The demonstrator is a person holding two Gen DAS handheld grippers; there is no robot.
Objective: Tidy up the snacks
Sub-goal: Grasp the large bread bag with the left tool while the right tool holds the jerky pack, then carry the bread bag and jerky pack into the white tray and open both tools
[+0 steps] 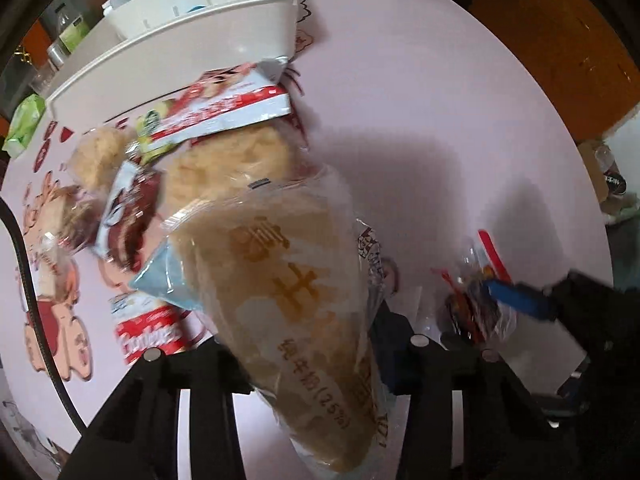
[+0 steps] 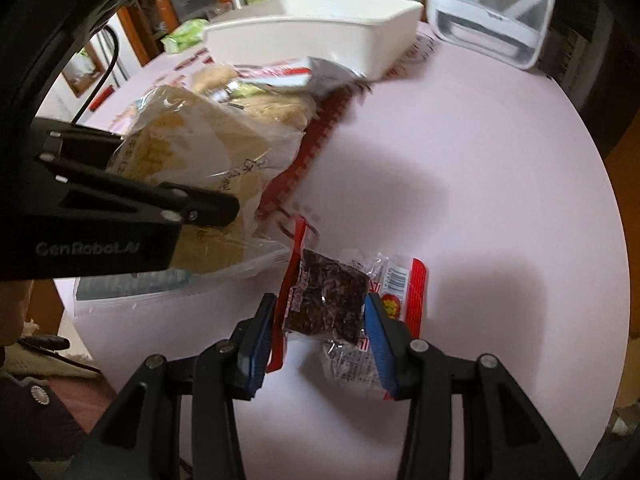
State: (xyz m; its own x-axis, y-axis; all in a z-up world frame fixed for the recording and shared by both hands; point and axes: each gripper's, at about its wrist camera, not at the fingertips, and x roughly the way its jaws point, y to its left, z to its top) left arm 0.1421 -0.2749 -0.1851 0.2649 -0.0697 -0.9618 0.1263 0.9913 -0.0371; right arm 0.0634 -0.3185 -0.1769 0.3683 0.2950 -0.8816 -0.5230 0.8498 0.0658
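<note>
My left gripper [image 1: 312, 360] is shut on a clear-wrapped bread pack [image 1: 288, 280] with golden characters, held over the pink table [image 1: 440, 120]. In the right wrist view that same left gripper [image 2: 172, 176] and bread pack [image 2: 188, 140] sit at the left. My right gripper [image 2: 320, 308] has its blue pads [image 2: 256, 340] pressed on both sides of a dark snack packet [image 2: 324, 300] with red and clear wrapping, near the table's front edge. The left wrist view shows this packet [image 1: 472, 304] at the lower right, with one blue pad [image 1: 516, 296] against it.
A pile of snacks lies behind the bread: a red-and-white packet [image 1: 224, 112], wrapped pastries [image 1: 232, 160] and a cookie pack [image 1: 148, 332]. A white bin [image 2: 312, 36] stands at the back, with a clear container [image 2: 492, 12] to its right. A green pack [image 1: 24, 124] lies far left.
</note>
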